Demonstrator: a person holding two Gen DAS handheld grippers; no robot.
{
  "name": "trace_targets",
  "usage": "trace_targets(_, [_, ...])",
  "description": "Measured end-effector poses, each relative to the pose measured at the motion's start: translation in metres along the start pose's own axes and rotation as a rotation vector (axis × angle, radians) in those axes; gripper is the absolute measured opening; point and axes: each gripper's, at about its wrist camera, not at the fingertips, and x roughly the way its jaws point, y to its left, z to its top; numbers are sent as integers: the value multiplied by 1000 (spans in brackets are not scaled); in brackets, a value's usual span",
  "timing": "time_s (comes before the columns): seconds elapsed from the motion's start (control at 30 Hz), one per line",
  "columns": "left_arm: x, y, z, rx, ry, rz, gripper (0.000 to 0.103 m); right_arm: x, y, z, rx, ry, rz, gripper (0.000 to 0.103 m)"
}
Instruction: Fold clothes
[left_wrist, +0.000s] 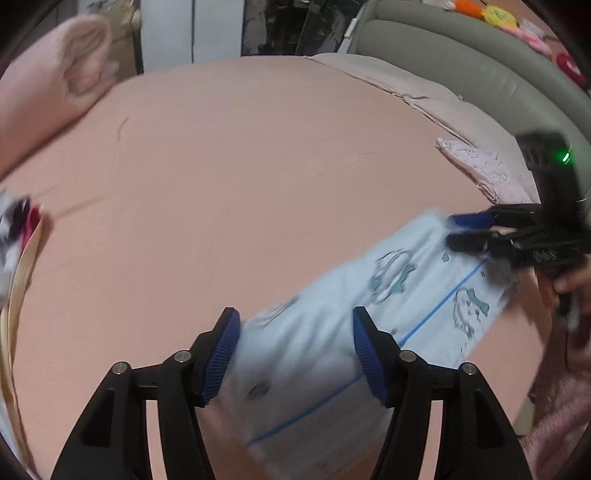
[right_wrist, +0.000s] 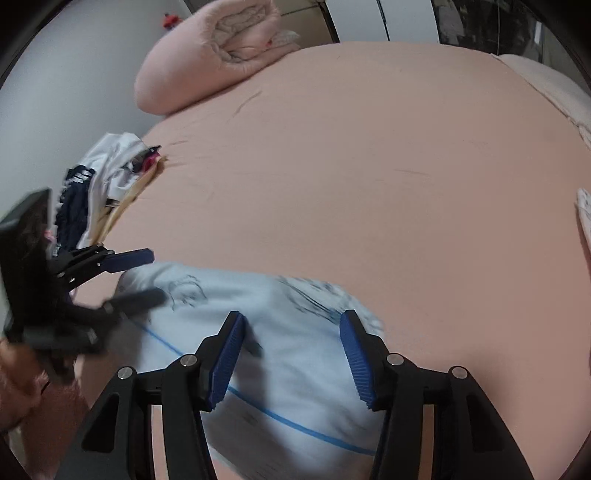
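Lying soft on pink sheet (left_wrist: 258, 166), pale-blue printed garment (left_wrist: 406, 295), both grippers' ribbed fingers (left_wrist: 221, 354) apart

Black left gripper (left_wrist: 295, 354) and right gripper (right_wrist: 291, 354), ribbed blue jaws, silver screws.

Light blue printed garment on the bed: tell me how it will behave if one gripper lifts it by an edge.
The light blue garment lies limp and creased on the pink sheet, so it would probably drape and sag, not hold shape. It looks thin, so likely light. Folded layers may slide apart if only one is pinched.
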Motion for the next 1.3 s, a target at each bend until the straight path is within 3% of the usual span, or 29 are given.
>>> trace_targets(0.03, [-4, 9, -4, -34, 21, 25, 62, -4, -14, -1, 21, 12, -21, 55])
trace_targets(0.07, [-10, 17, -9, -89, 31, 48, 61, -9, -35, -1, 101, 33, 19, 55])
trace_targets(0.17, [-30, 28, -7, -277, -80, -29, 61, -27, -70, -2, 332, 9, 135, 55])
trace_targets(0.27, [-33, -15, 2, -174, -155, 5, 61, -49, -45, 6, 295, -82, 153, 55])
trace_targets(0.37, [-3, -39, 3, -139, -71, 81, 61, -47, -3, 16, 240, -113, 233, 55])
trace_targets(0.53, [-5, -17, -20, -226, -9, 210, 62, -11, 17, 12, 212, -22, 163, 52])
trace_targets(0.7, [-31, 11, -39, -449, -45, 52, 61, -43, -10, 6, 306, -46, 187, 52])
trace_targets(0.8, [-40, -1, -40, -393, -70, 81, 61, -58, -32, -3, 398, -77, 210, 56])
trace_targets(0.87, [-36, -13, -35, -367, -70, 86, 61, -56, -42, -9, 436, -39, 193, 57])
trace_targets(0.93, [-54, -11, -34, -357, -134, 1, 59, -49, -49, -16, 470, -10, 220, 57])
trace_targets(1.0, [-74, -9, -41, -366, -191, -127, 59, -48, -53, -25, 519, -41, 325, 57])
trace_targets(1.03, [-80, -9, -47, -353, -196, -155, 59, -46, -56, -28, 544, -45, 362, 57])
trace_targets(1.1, [-68, -26, -37, -263, -169, -120, 59, -40, -55, -30, 563, -26, 383, 58])
trace_targets(1.17, [-46, -33, -35, -191, -92, -54, 59, -37, -48, -25, 517, -7, 355, 61])
trace_targets(1.23, [-22, -28, -44, -214, -3, -32, 59, -26, -40, -15, 473, 27, 342, 62])
trace_targets(1.3, [-21, -26, -47, -224, -5, -31, 59, -23, -41, -12, 445, 54, 335, 64])
